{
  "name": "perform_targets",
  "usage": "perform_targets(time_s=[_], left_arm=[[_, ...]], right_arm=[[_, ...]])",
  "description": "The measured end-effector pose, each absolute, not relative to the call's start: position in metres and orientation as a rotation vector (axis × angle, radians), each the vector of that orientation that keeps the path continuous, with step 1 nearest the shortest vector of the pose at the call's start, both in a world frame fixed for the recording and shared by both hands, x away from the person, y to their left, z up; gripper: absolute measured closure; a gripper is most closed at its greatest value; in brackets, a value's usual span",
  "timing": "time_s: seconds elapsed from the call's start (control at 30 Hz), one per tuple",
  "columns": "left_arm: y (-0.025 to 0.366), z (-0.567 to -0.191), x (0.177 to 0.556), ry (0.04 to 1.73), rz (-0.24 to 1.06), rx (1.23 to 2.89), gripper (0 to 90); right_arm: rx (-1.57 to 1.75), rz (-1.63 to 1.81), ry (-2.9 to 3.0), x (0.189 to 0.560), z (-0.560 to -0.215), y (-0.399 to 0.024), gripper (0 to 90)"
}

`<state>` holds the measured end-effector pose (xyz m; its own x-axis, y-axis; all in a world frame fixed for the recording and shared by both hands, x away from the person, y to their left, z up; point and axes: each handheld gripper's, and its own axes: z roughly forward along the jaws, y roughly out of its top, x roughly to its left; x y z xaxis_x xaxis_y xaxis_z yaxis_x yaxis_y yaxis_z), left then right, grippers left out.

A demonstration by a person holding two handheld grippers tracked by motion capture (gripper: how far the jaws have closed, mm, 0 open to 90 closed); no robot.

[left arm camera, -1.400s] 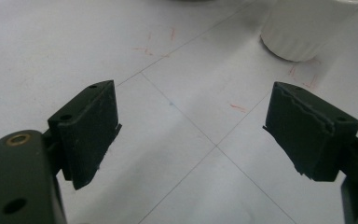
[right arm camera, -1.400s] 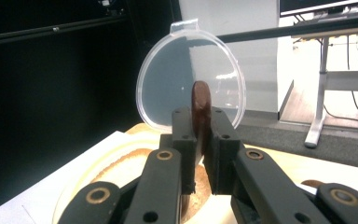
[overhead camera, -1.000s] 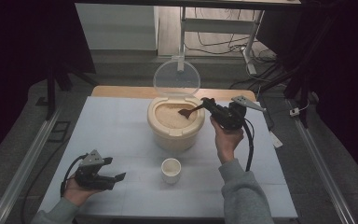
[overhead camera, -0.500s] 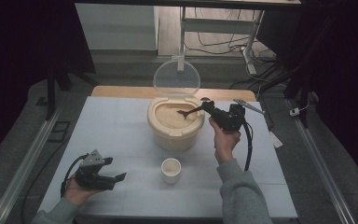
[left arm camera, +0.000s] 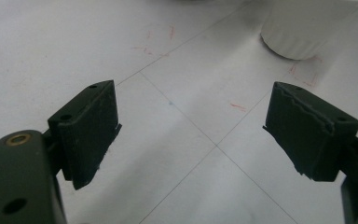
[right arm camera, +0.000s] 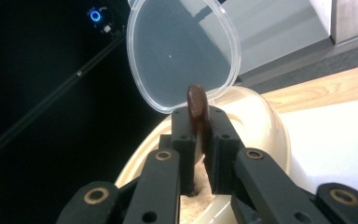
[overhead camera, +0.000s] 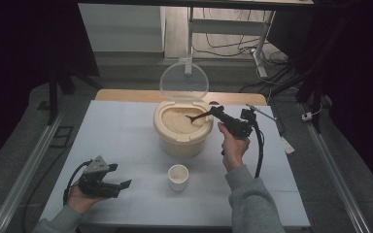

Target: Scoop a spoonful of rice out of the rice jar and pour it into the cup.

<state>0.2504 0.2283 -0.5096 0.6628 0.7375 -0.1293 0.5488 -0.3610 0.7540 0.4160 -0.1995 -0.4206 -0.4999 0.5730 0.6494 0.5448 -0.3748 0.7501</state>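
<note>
Right gripper [right arm camera: 199,144] clamps a brown spoon [right arm camera: 196,103] over the rice bucket [overhead camera: 180,141] (lid up); left gripper [left arm camera: 191,135] gapes wide, empty

White table [overhead camera: 126,131]; beige container [overhead camera: 182,138]; cup [overhead camera: 178,176]

A pale counter [overhead camera: 126,126] with faint grid lines is standing on a grey floor [overhead camera: 24,121], a strip of bare wood [overhead camera: 126,95] showing along its far edge. Metal rails [overhead camera: 24,170] are running along both sides. Beyond, dark curtains [overhead camera: 29,39] are closing in left and right, while cables [overhead camera: 223,48] are lying under a lit metal frame [overhead camera: 257,43]
</note>
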Motion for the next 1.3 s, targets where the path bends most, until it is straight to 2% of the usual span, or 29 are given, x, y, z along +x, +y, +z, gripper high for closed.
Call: perform_targets(time_s=[1.3], left_arm=[[0.226, -0.51, 0.25, 0.985, 0.305, 2.077, 17.2]], right_arm=[[1.844, 2.23, 1.57, 0.418, -0.422, -0.231, 83.0]])
